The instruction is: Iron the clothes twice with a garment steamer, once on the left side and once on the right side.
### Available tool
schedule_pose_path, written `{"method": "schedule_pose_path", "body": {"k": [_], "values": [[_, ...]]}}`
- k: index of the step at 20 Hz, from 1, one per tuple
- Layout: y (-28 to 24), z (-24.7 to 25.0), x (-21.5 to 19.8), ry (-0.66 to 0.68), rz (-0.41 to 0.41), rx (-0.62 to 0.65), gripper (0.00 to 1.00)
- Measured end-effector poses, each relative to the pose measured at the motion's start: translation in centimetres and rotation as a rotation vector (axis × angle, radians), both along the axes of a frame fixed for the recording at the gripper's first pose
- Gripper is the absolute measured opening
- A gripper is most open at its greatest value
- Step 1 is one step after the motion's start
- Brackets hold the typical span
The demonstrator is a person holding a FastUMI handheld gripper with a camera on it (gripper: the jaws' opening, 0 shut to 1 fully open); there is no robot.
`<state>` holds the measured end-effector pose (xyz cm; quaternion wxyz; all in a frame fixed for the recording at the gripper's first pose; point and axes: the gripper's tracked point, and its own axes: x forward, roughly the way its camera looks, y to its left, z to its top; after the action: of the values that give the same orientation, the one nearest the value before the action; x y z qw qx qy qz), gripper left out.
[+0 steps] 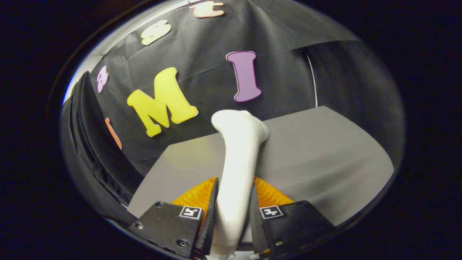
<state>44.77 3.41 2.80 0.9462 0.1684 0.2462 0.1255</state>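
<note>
Nearest the camera, the gripper [232, 213] has both fingers [211, 213] pressed against the handle of a white garment steamer [240, 159], one finger on each side, so it is clamped on the handle. A small square marker [190, 212] sits on the top of the left finger's mount, and a matching one sits on the right mount.

The steamer's handle runs up from between the fingers, narrow where it is held and widening toward the far end. Its head bends over to the right beyond the fingertips, ending in a rounded, broader top. The steamer is lifted by the gripper; whether any part of it touches the surface behind cannot be told.

Beyond the fingers, on both sides of the handle, lies a plain grey table [325, 159], which stretches away to the right and ends in a straight far edge.

To the left of the table, a dark garment [94, 144] hangs in folds, well apart from the steamer's head.

Farthest off, the booth's black cloth wall [202, 61] stands behind the table's far edge, creased in places. A thin white cord [313, 79] runs down the wall toward the table's far right corner.
</note>
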Motion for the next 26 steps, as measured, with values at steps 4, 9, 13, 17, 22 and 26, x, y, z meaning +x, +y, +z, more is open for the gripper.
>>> {"method": "schedule_pose_path", "body": {"k": [4, 9, 13, 17, 22, 26], "values": [[0.7, 1.7, -1.5, -0.093, 0.009, -0.074, 0.37], [1.5, 4.9, -4.8, -0.183, 0.003, -0.121, 0.37], [3.1, 8.3, -9.0, -0.228, -0.023, -0.101, 0.36], [6.2, 11.6, -13.3, -0.288, -0.039, -0.099, 0.36], [12.2, 15.6, -18.3, -0.371, 0.001, -0.103, 0.36], [17.5, 19.3, -21.8, -0.438, 0.044, -0.084, 0.36]]}}
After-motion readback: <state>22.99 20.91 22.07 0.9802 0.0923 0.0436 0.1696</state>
